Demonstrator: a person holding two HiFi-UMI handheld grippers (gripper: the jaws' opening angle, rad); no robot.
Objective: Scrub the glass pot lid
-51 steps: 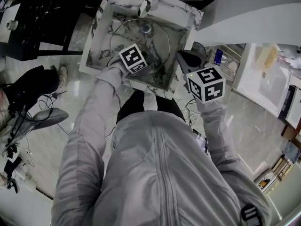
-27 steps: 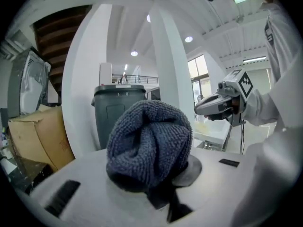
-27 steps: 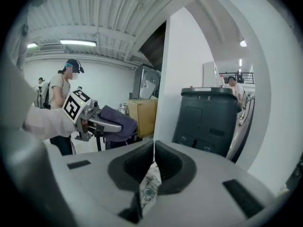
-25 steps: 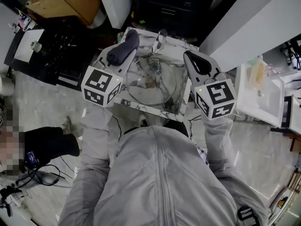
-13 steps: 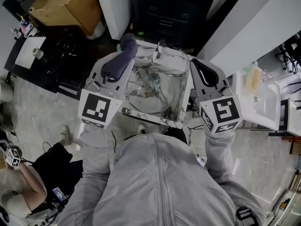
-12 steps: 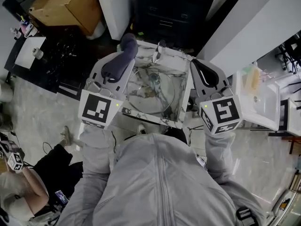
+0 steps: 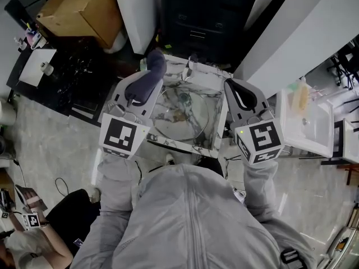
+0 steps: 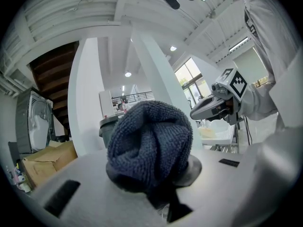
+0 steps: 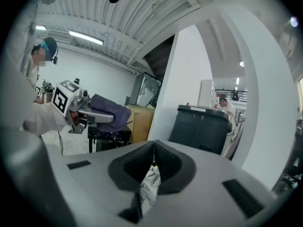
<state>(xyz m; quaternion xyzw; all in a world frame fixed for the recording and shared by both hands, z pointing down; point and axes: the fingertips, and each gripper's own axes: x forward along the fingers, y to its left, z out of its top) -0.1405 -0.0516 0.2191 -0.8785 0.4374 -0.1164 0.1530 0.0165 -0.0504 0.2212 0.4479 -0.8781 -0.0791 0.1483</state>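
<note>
Since the frame 2.0 s back, the left gripper (image 7: 151, 66) has been brought out of the sink (image 7: 179, 144). It is now held over the sink's left rim, with its marker cube (image 7: 124, 139) nearest the person. Against 0.5 s ago, little change is noted.

Far left, head view: a cardboard box (image 7: 78, 15) is seen at the upper left, well apart from the sink.

Left gripper: the jaws are clamped on a dark blue-grey cloth (image 8: 149, 138). The cloth is bunched into a wad that bulges past the jaw tips. In the left gripper view the wad fills the whole gap. In the head view the cloth reaches over the sink's far-left corner.

Centre: the sink is square and marble-patterned, with a faucet (image 7: 189, 67) at its far rim. The glass pot lid (image 7: 178, 119) lies in the basin, roughly flat, its round rim traced against the veined bottom. It is placed between the two grippers in the head view and is touched by neither.

Right gripper (image 9: 152, 161): the jaws are together, pads meeting, with nothing held. A sliver of marble is seen through the slit below the pads. In the head view this gripper is held over the sink's right rim. Each gripper is seen in the other's view.

Far right: a white tray (image 7: 317, 130) is noted just beside the sink. A yellowish item (image 7: 301, 97) lies in it, too small to be identified.
</note>
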